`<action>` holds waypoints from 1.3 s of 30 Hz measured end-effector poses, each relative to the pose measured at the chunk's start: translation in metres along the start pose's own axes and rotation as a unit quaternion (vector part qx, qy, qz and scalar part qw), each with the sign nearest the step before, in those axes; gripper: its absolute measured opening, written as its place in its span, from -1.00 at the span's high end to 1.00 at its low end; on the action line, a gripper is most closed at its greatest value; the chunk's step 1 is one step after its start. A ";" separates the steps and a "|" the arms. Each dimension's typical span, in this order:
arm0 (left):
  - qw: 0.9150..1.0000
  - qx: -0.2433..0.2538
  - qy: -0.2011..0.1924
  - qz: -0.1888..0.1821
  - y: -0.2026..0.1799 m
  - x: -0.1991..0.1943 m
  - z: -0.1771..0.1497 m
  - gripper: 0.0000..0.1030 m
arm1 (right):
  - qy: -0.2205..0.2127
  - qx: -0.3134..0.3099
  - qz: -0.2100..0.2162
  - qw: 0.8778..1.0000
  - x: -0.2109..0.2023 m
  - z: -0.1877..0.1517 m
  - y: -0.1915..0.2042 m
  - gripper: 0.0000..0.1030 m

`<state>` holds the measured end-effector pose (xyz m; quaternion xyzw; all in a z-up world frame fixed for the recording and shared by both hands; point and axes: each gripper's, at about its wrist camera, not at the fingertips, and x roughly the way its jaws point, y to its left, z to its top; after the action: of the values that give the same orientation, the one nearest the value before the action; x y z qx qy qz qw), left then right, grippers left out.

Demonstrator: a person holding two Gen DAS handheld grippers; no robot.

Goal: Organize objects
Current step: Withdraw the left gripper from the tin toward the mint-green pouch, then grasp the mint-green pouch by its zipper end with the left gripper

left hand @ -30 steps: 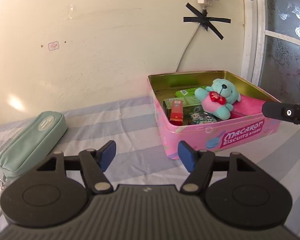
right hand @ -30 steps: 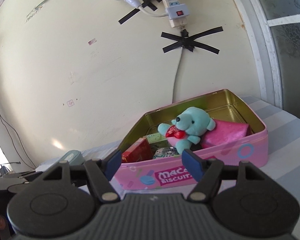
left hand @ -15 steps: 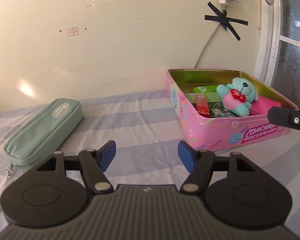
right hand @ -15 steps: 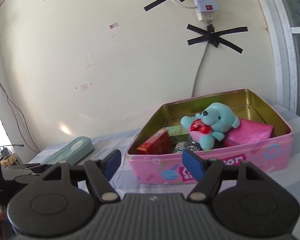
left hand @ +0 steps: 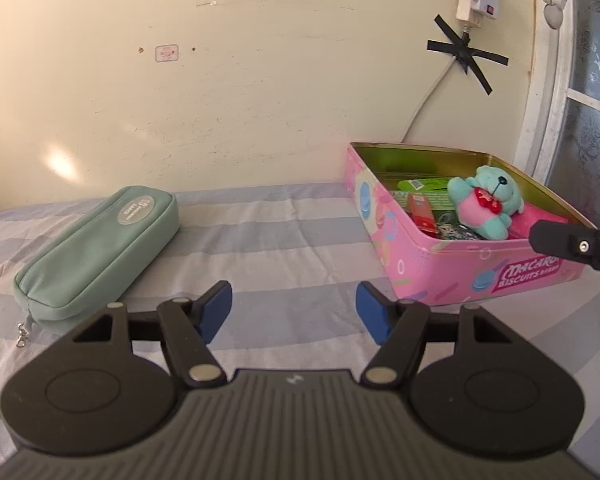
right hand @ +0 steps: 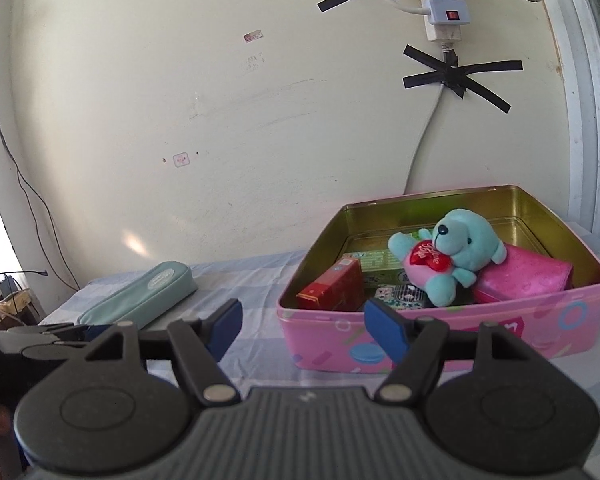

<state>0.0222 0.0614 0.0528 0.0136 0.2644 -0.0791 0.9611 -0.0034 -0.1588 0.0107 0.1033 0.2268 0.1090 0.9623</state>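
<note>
Fingers of both grippers stand wide apart and hold nothing: the left gripper hangs over bare striped cloth, and the right gripper sits low in front of the tin.

Over the last second the left gripper has swung leftward. The tin, which filled the middle of its view a second ago, now sits off to the right, and the green pouch has come in closer on the near left, more of its length showing. The right gripper has drawn back and turned left a little too, so the pouch now shows clearly on its far left side, where earlier only a corner peeped out.

Inside the tin lie the teddy, a red box, a pink box and some green packets beneath; those look already sorted. What lies under the teddy is hard to make out. The pouch is the one loose item left on the surface, lying well apart from the tin, its zip pull at the near end.

So the turn most likely means the left gripper is lining up on the pouch as the next thing to pick up.
</note>
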 end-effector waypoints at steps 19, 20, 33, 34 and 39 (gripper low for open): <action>0.999 0.026 0.005 -0.020 -0.015 0.003 -0.002 -0.38 | 0.004 0.022 -0.010 1.000 -0.003 -0.002 -0.019 -0.37; 0.999 0.027 0.006 -0.020 -0.015 0.003 -0.002 -0.38 | 0.004 0.023 -0.010 1.000 -0.003 -0.002 -0.020 -0.38; 0.999 0.026 0.013 -0.018 -0.015 0.008 -0.004 -0.38 | 0.012 0.028 -0.011 0.999 0.001 -0.005 -0.023 -0.40; 0.999 0.025 0.013 -0.017 -0.013 0.009 -0.004 -0.38 | 0.014 0.027 -0.010 0.999 0.002 -0.005 -0.022 -0.40; 1.000 0.019 0.017 -0.008 -0.003 0.010 -0.006 -0.39 | 0.025 0.024 -0.003 0.999 0.009 -0.010 -0.019 -0.41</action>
<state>0.0273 0.0575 0.0423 0.0313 0.2788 -0.0919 0.9554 0.0035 -0.1733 -0.0063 0.1228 0.2535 0.1029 0.9540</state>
